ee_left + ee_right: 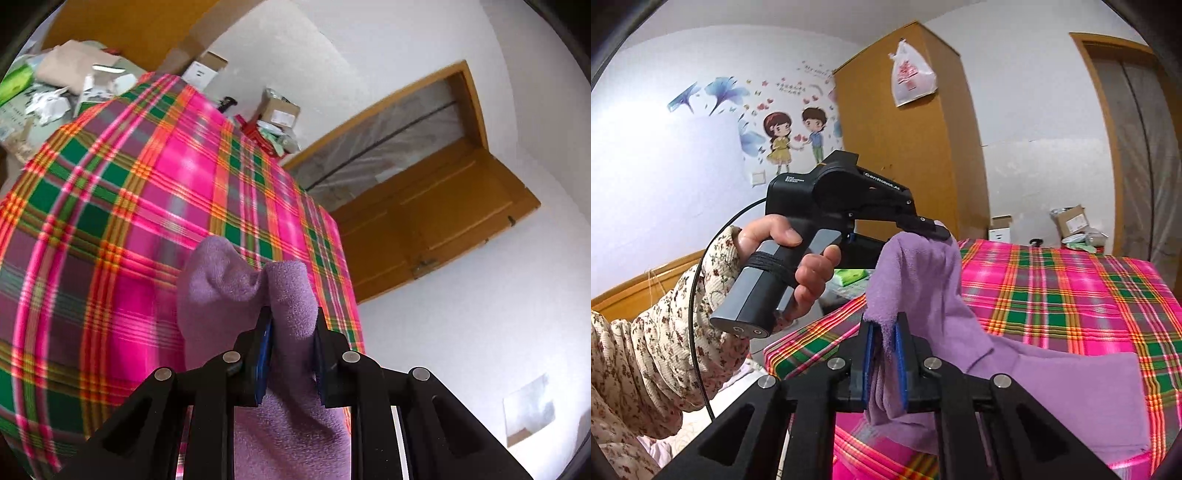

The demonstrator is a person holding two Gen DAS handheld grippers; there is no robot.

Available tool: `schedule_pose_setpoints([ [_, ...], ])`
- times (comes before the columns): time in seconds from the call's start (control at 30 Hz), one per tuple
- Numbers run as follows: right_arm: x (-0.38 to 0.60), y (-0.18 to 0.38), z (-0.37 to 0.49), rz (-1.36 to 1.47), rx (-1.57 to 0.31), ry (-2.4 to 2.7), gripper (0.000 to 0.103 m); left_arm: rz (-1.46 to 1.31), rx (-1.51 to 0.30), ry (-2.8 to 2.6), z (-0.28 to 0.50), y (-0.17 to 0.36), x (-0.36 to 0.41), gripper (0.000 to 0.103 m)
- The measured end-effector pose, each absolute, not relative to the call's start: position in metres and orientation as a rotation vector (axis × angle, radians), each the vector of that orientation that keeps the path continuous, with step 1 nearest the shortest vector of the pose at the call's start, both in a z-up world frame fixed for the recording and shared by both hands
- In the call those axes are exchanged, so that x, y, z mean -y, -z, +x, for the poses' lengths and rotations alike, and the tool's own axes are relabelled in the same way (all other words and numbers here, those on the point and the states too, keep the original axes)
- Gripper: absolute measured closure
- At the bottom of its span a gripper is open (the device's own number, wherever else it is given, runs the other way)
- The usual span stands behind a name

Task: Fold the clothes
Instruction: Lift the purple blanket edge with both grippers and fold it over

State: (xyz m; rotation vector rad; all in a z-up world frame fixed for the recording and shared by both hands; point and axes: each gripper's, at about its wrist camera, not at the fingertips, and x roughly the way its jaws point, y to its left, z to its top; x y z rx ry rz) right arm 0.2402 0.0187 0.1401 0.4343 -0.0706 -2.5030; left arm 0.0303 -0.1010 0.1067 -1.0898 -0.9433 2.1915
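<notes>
A purple fleece garment (1052, 387) lies partly on the pink plaid bed cover (1071, 288), its near edge lifted. My right gripper (884, 332) is shut on a bunched edge of it. In the right wrist view the left gripper (931, 230), held by a hand (783, 240) in a floral sleeve, pinches another raised part of the garment above the bed. The left wrist view shows my left gripper (291, 317) shut on a thick fold of the purple garment (236, 280), over the plaid cover (110, 221).
Cardboard boxes (279, 109) and scattered paper (48, 103) crowd the far side of the bed. A wooden wardrobe (905, 147) with a hanging plastic bag (912, 74) stands behind the bed. A wooden door (424, 206) lies to the right. A green tissue pack (851, 277) sits near the left hand.
</notes>
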Motion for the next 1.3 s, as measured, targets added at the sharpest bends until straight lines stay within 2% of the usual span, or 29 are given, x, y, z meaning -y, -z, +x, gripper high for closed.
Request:
schedule_pose_setpoints([
  [0.7,-0.117,-0.142,0.241,0.462,0.244,2.683,0.093,-1.157,0.802,-2.082,-0.003,-0.111,-0.011,0.083],
  [1.3,-0.192,-0.113,0.231,0.580,0.393,2.830,0.093,-1.303,0.691,-1.969,-0.037,-0.074,-0.102,0.083],
])
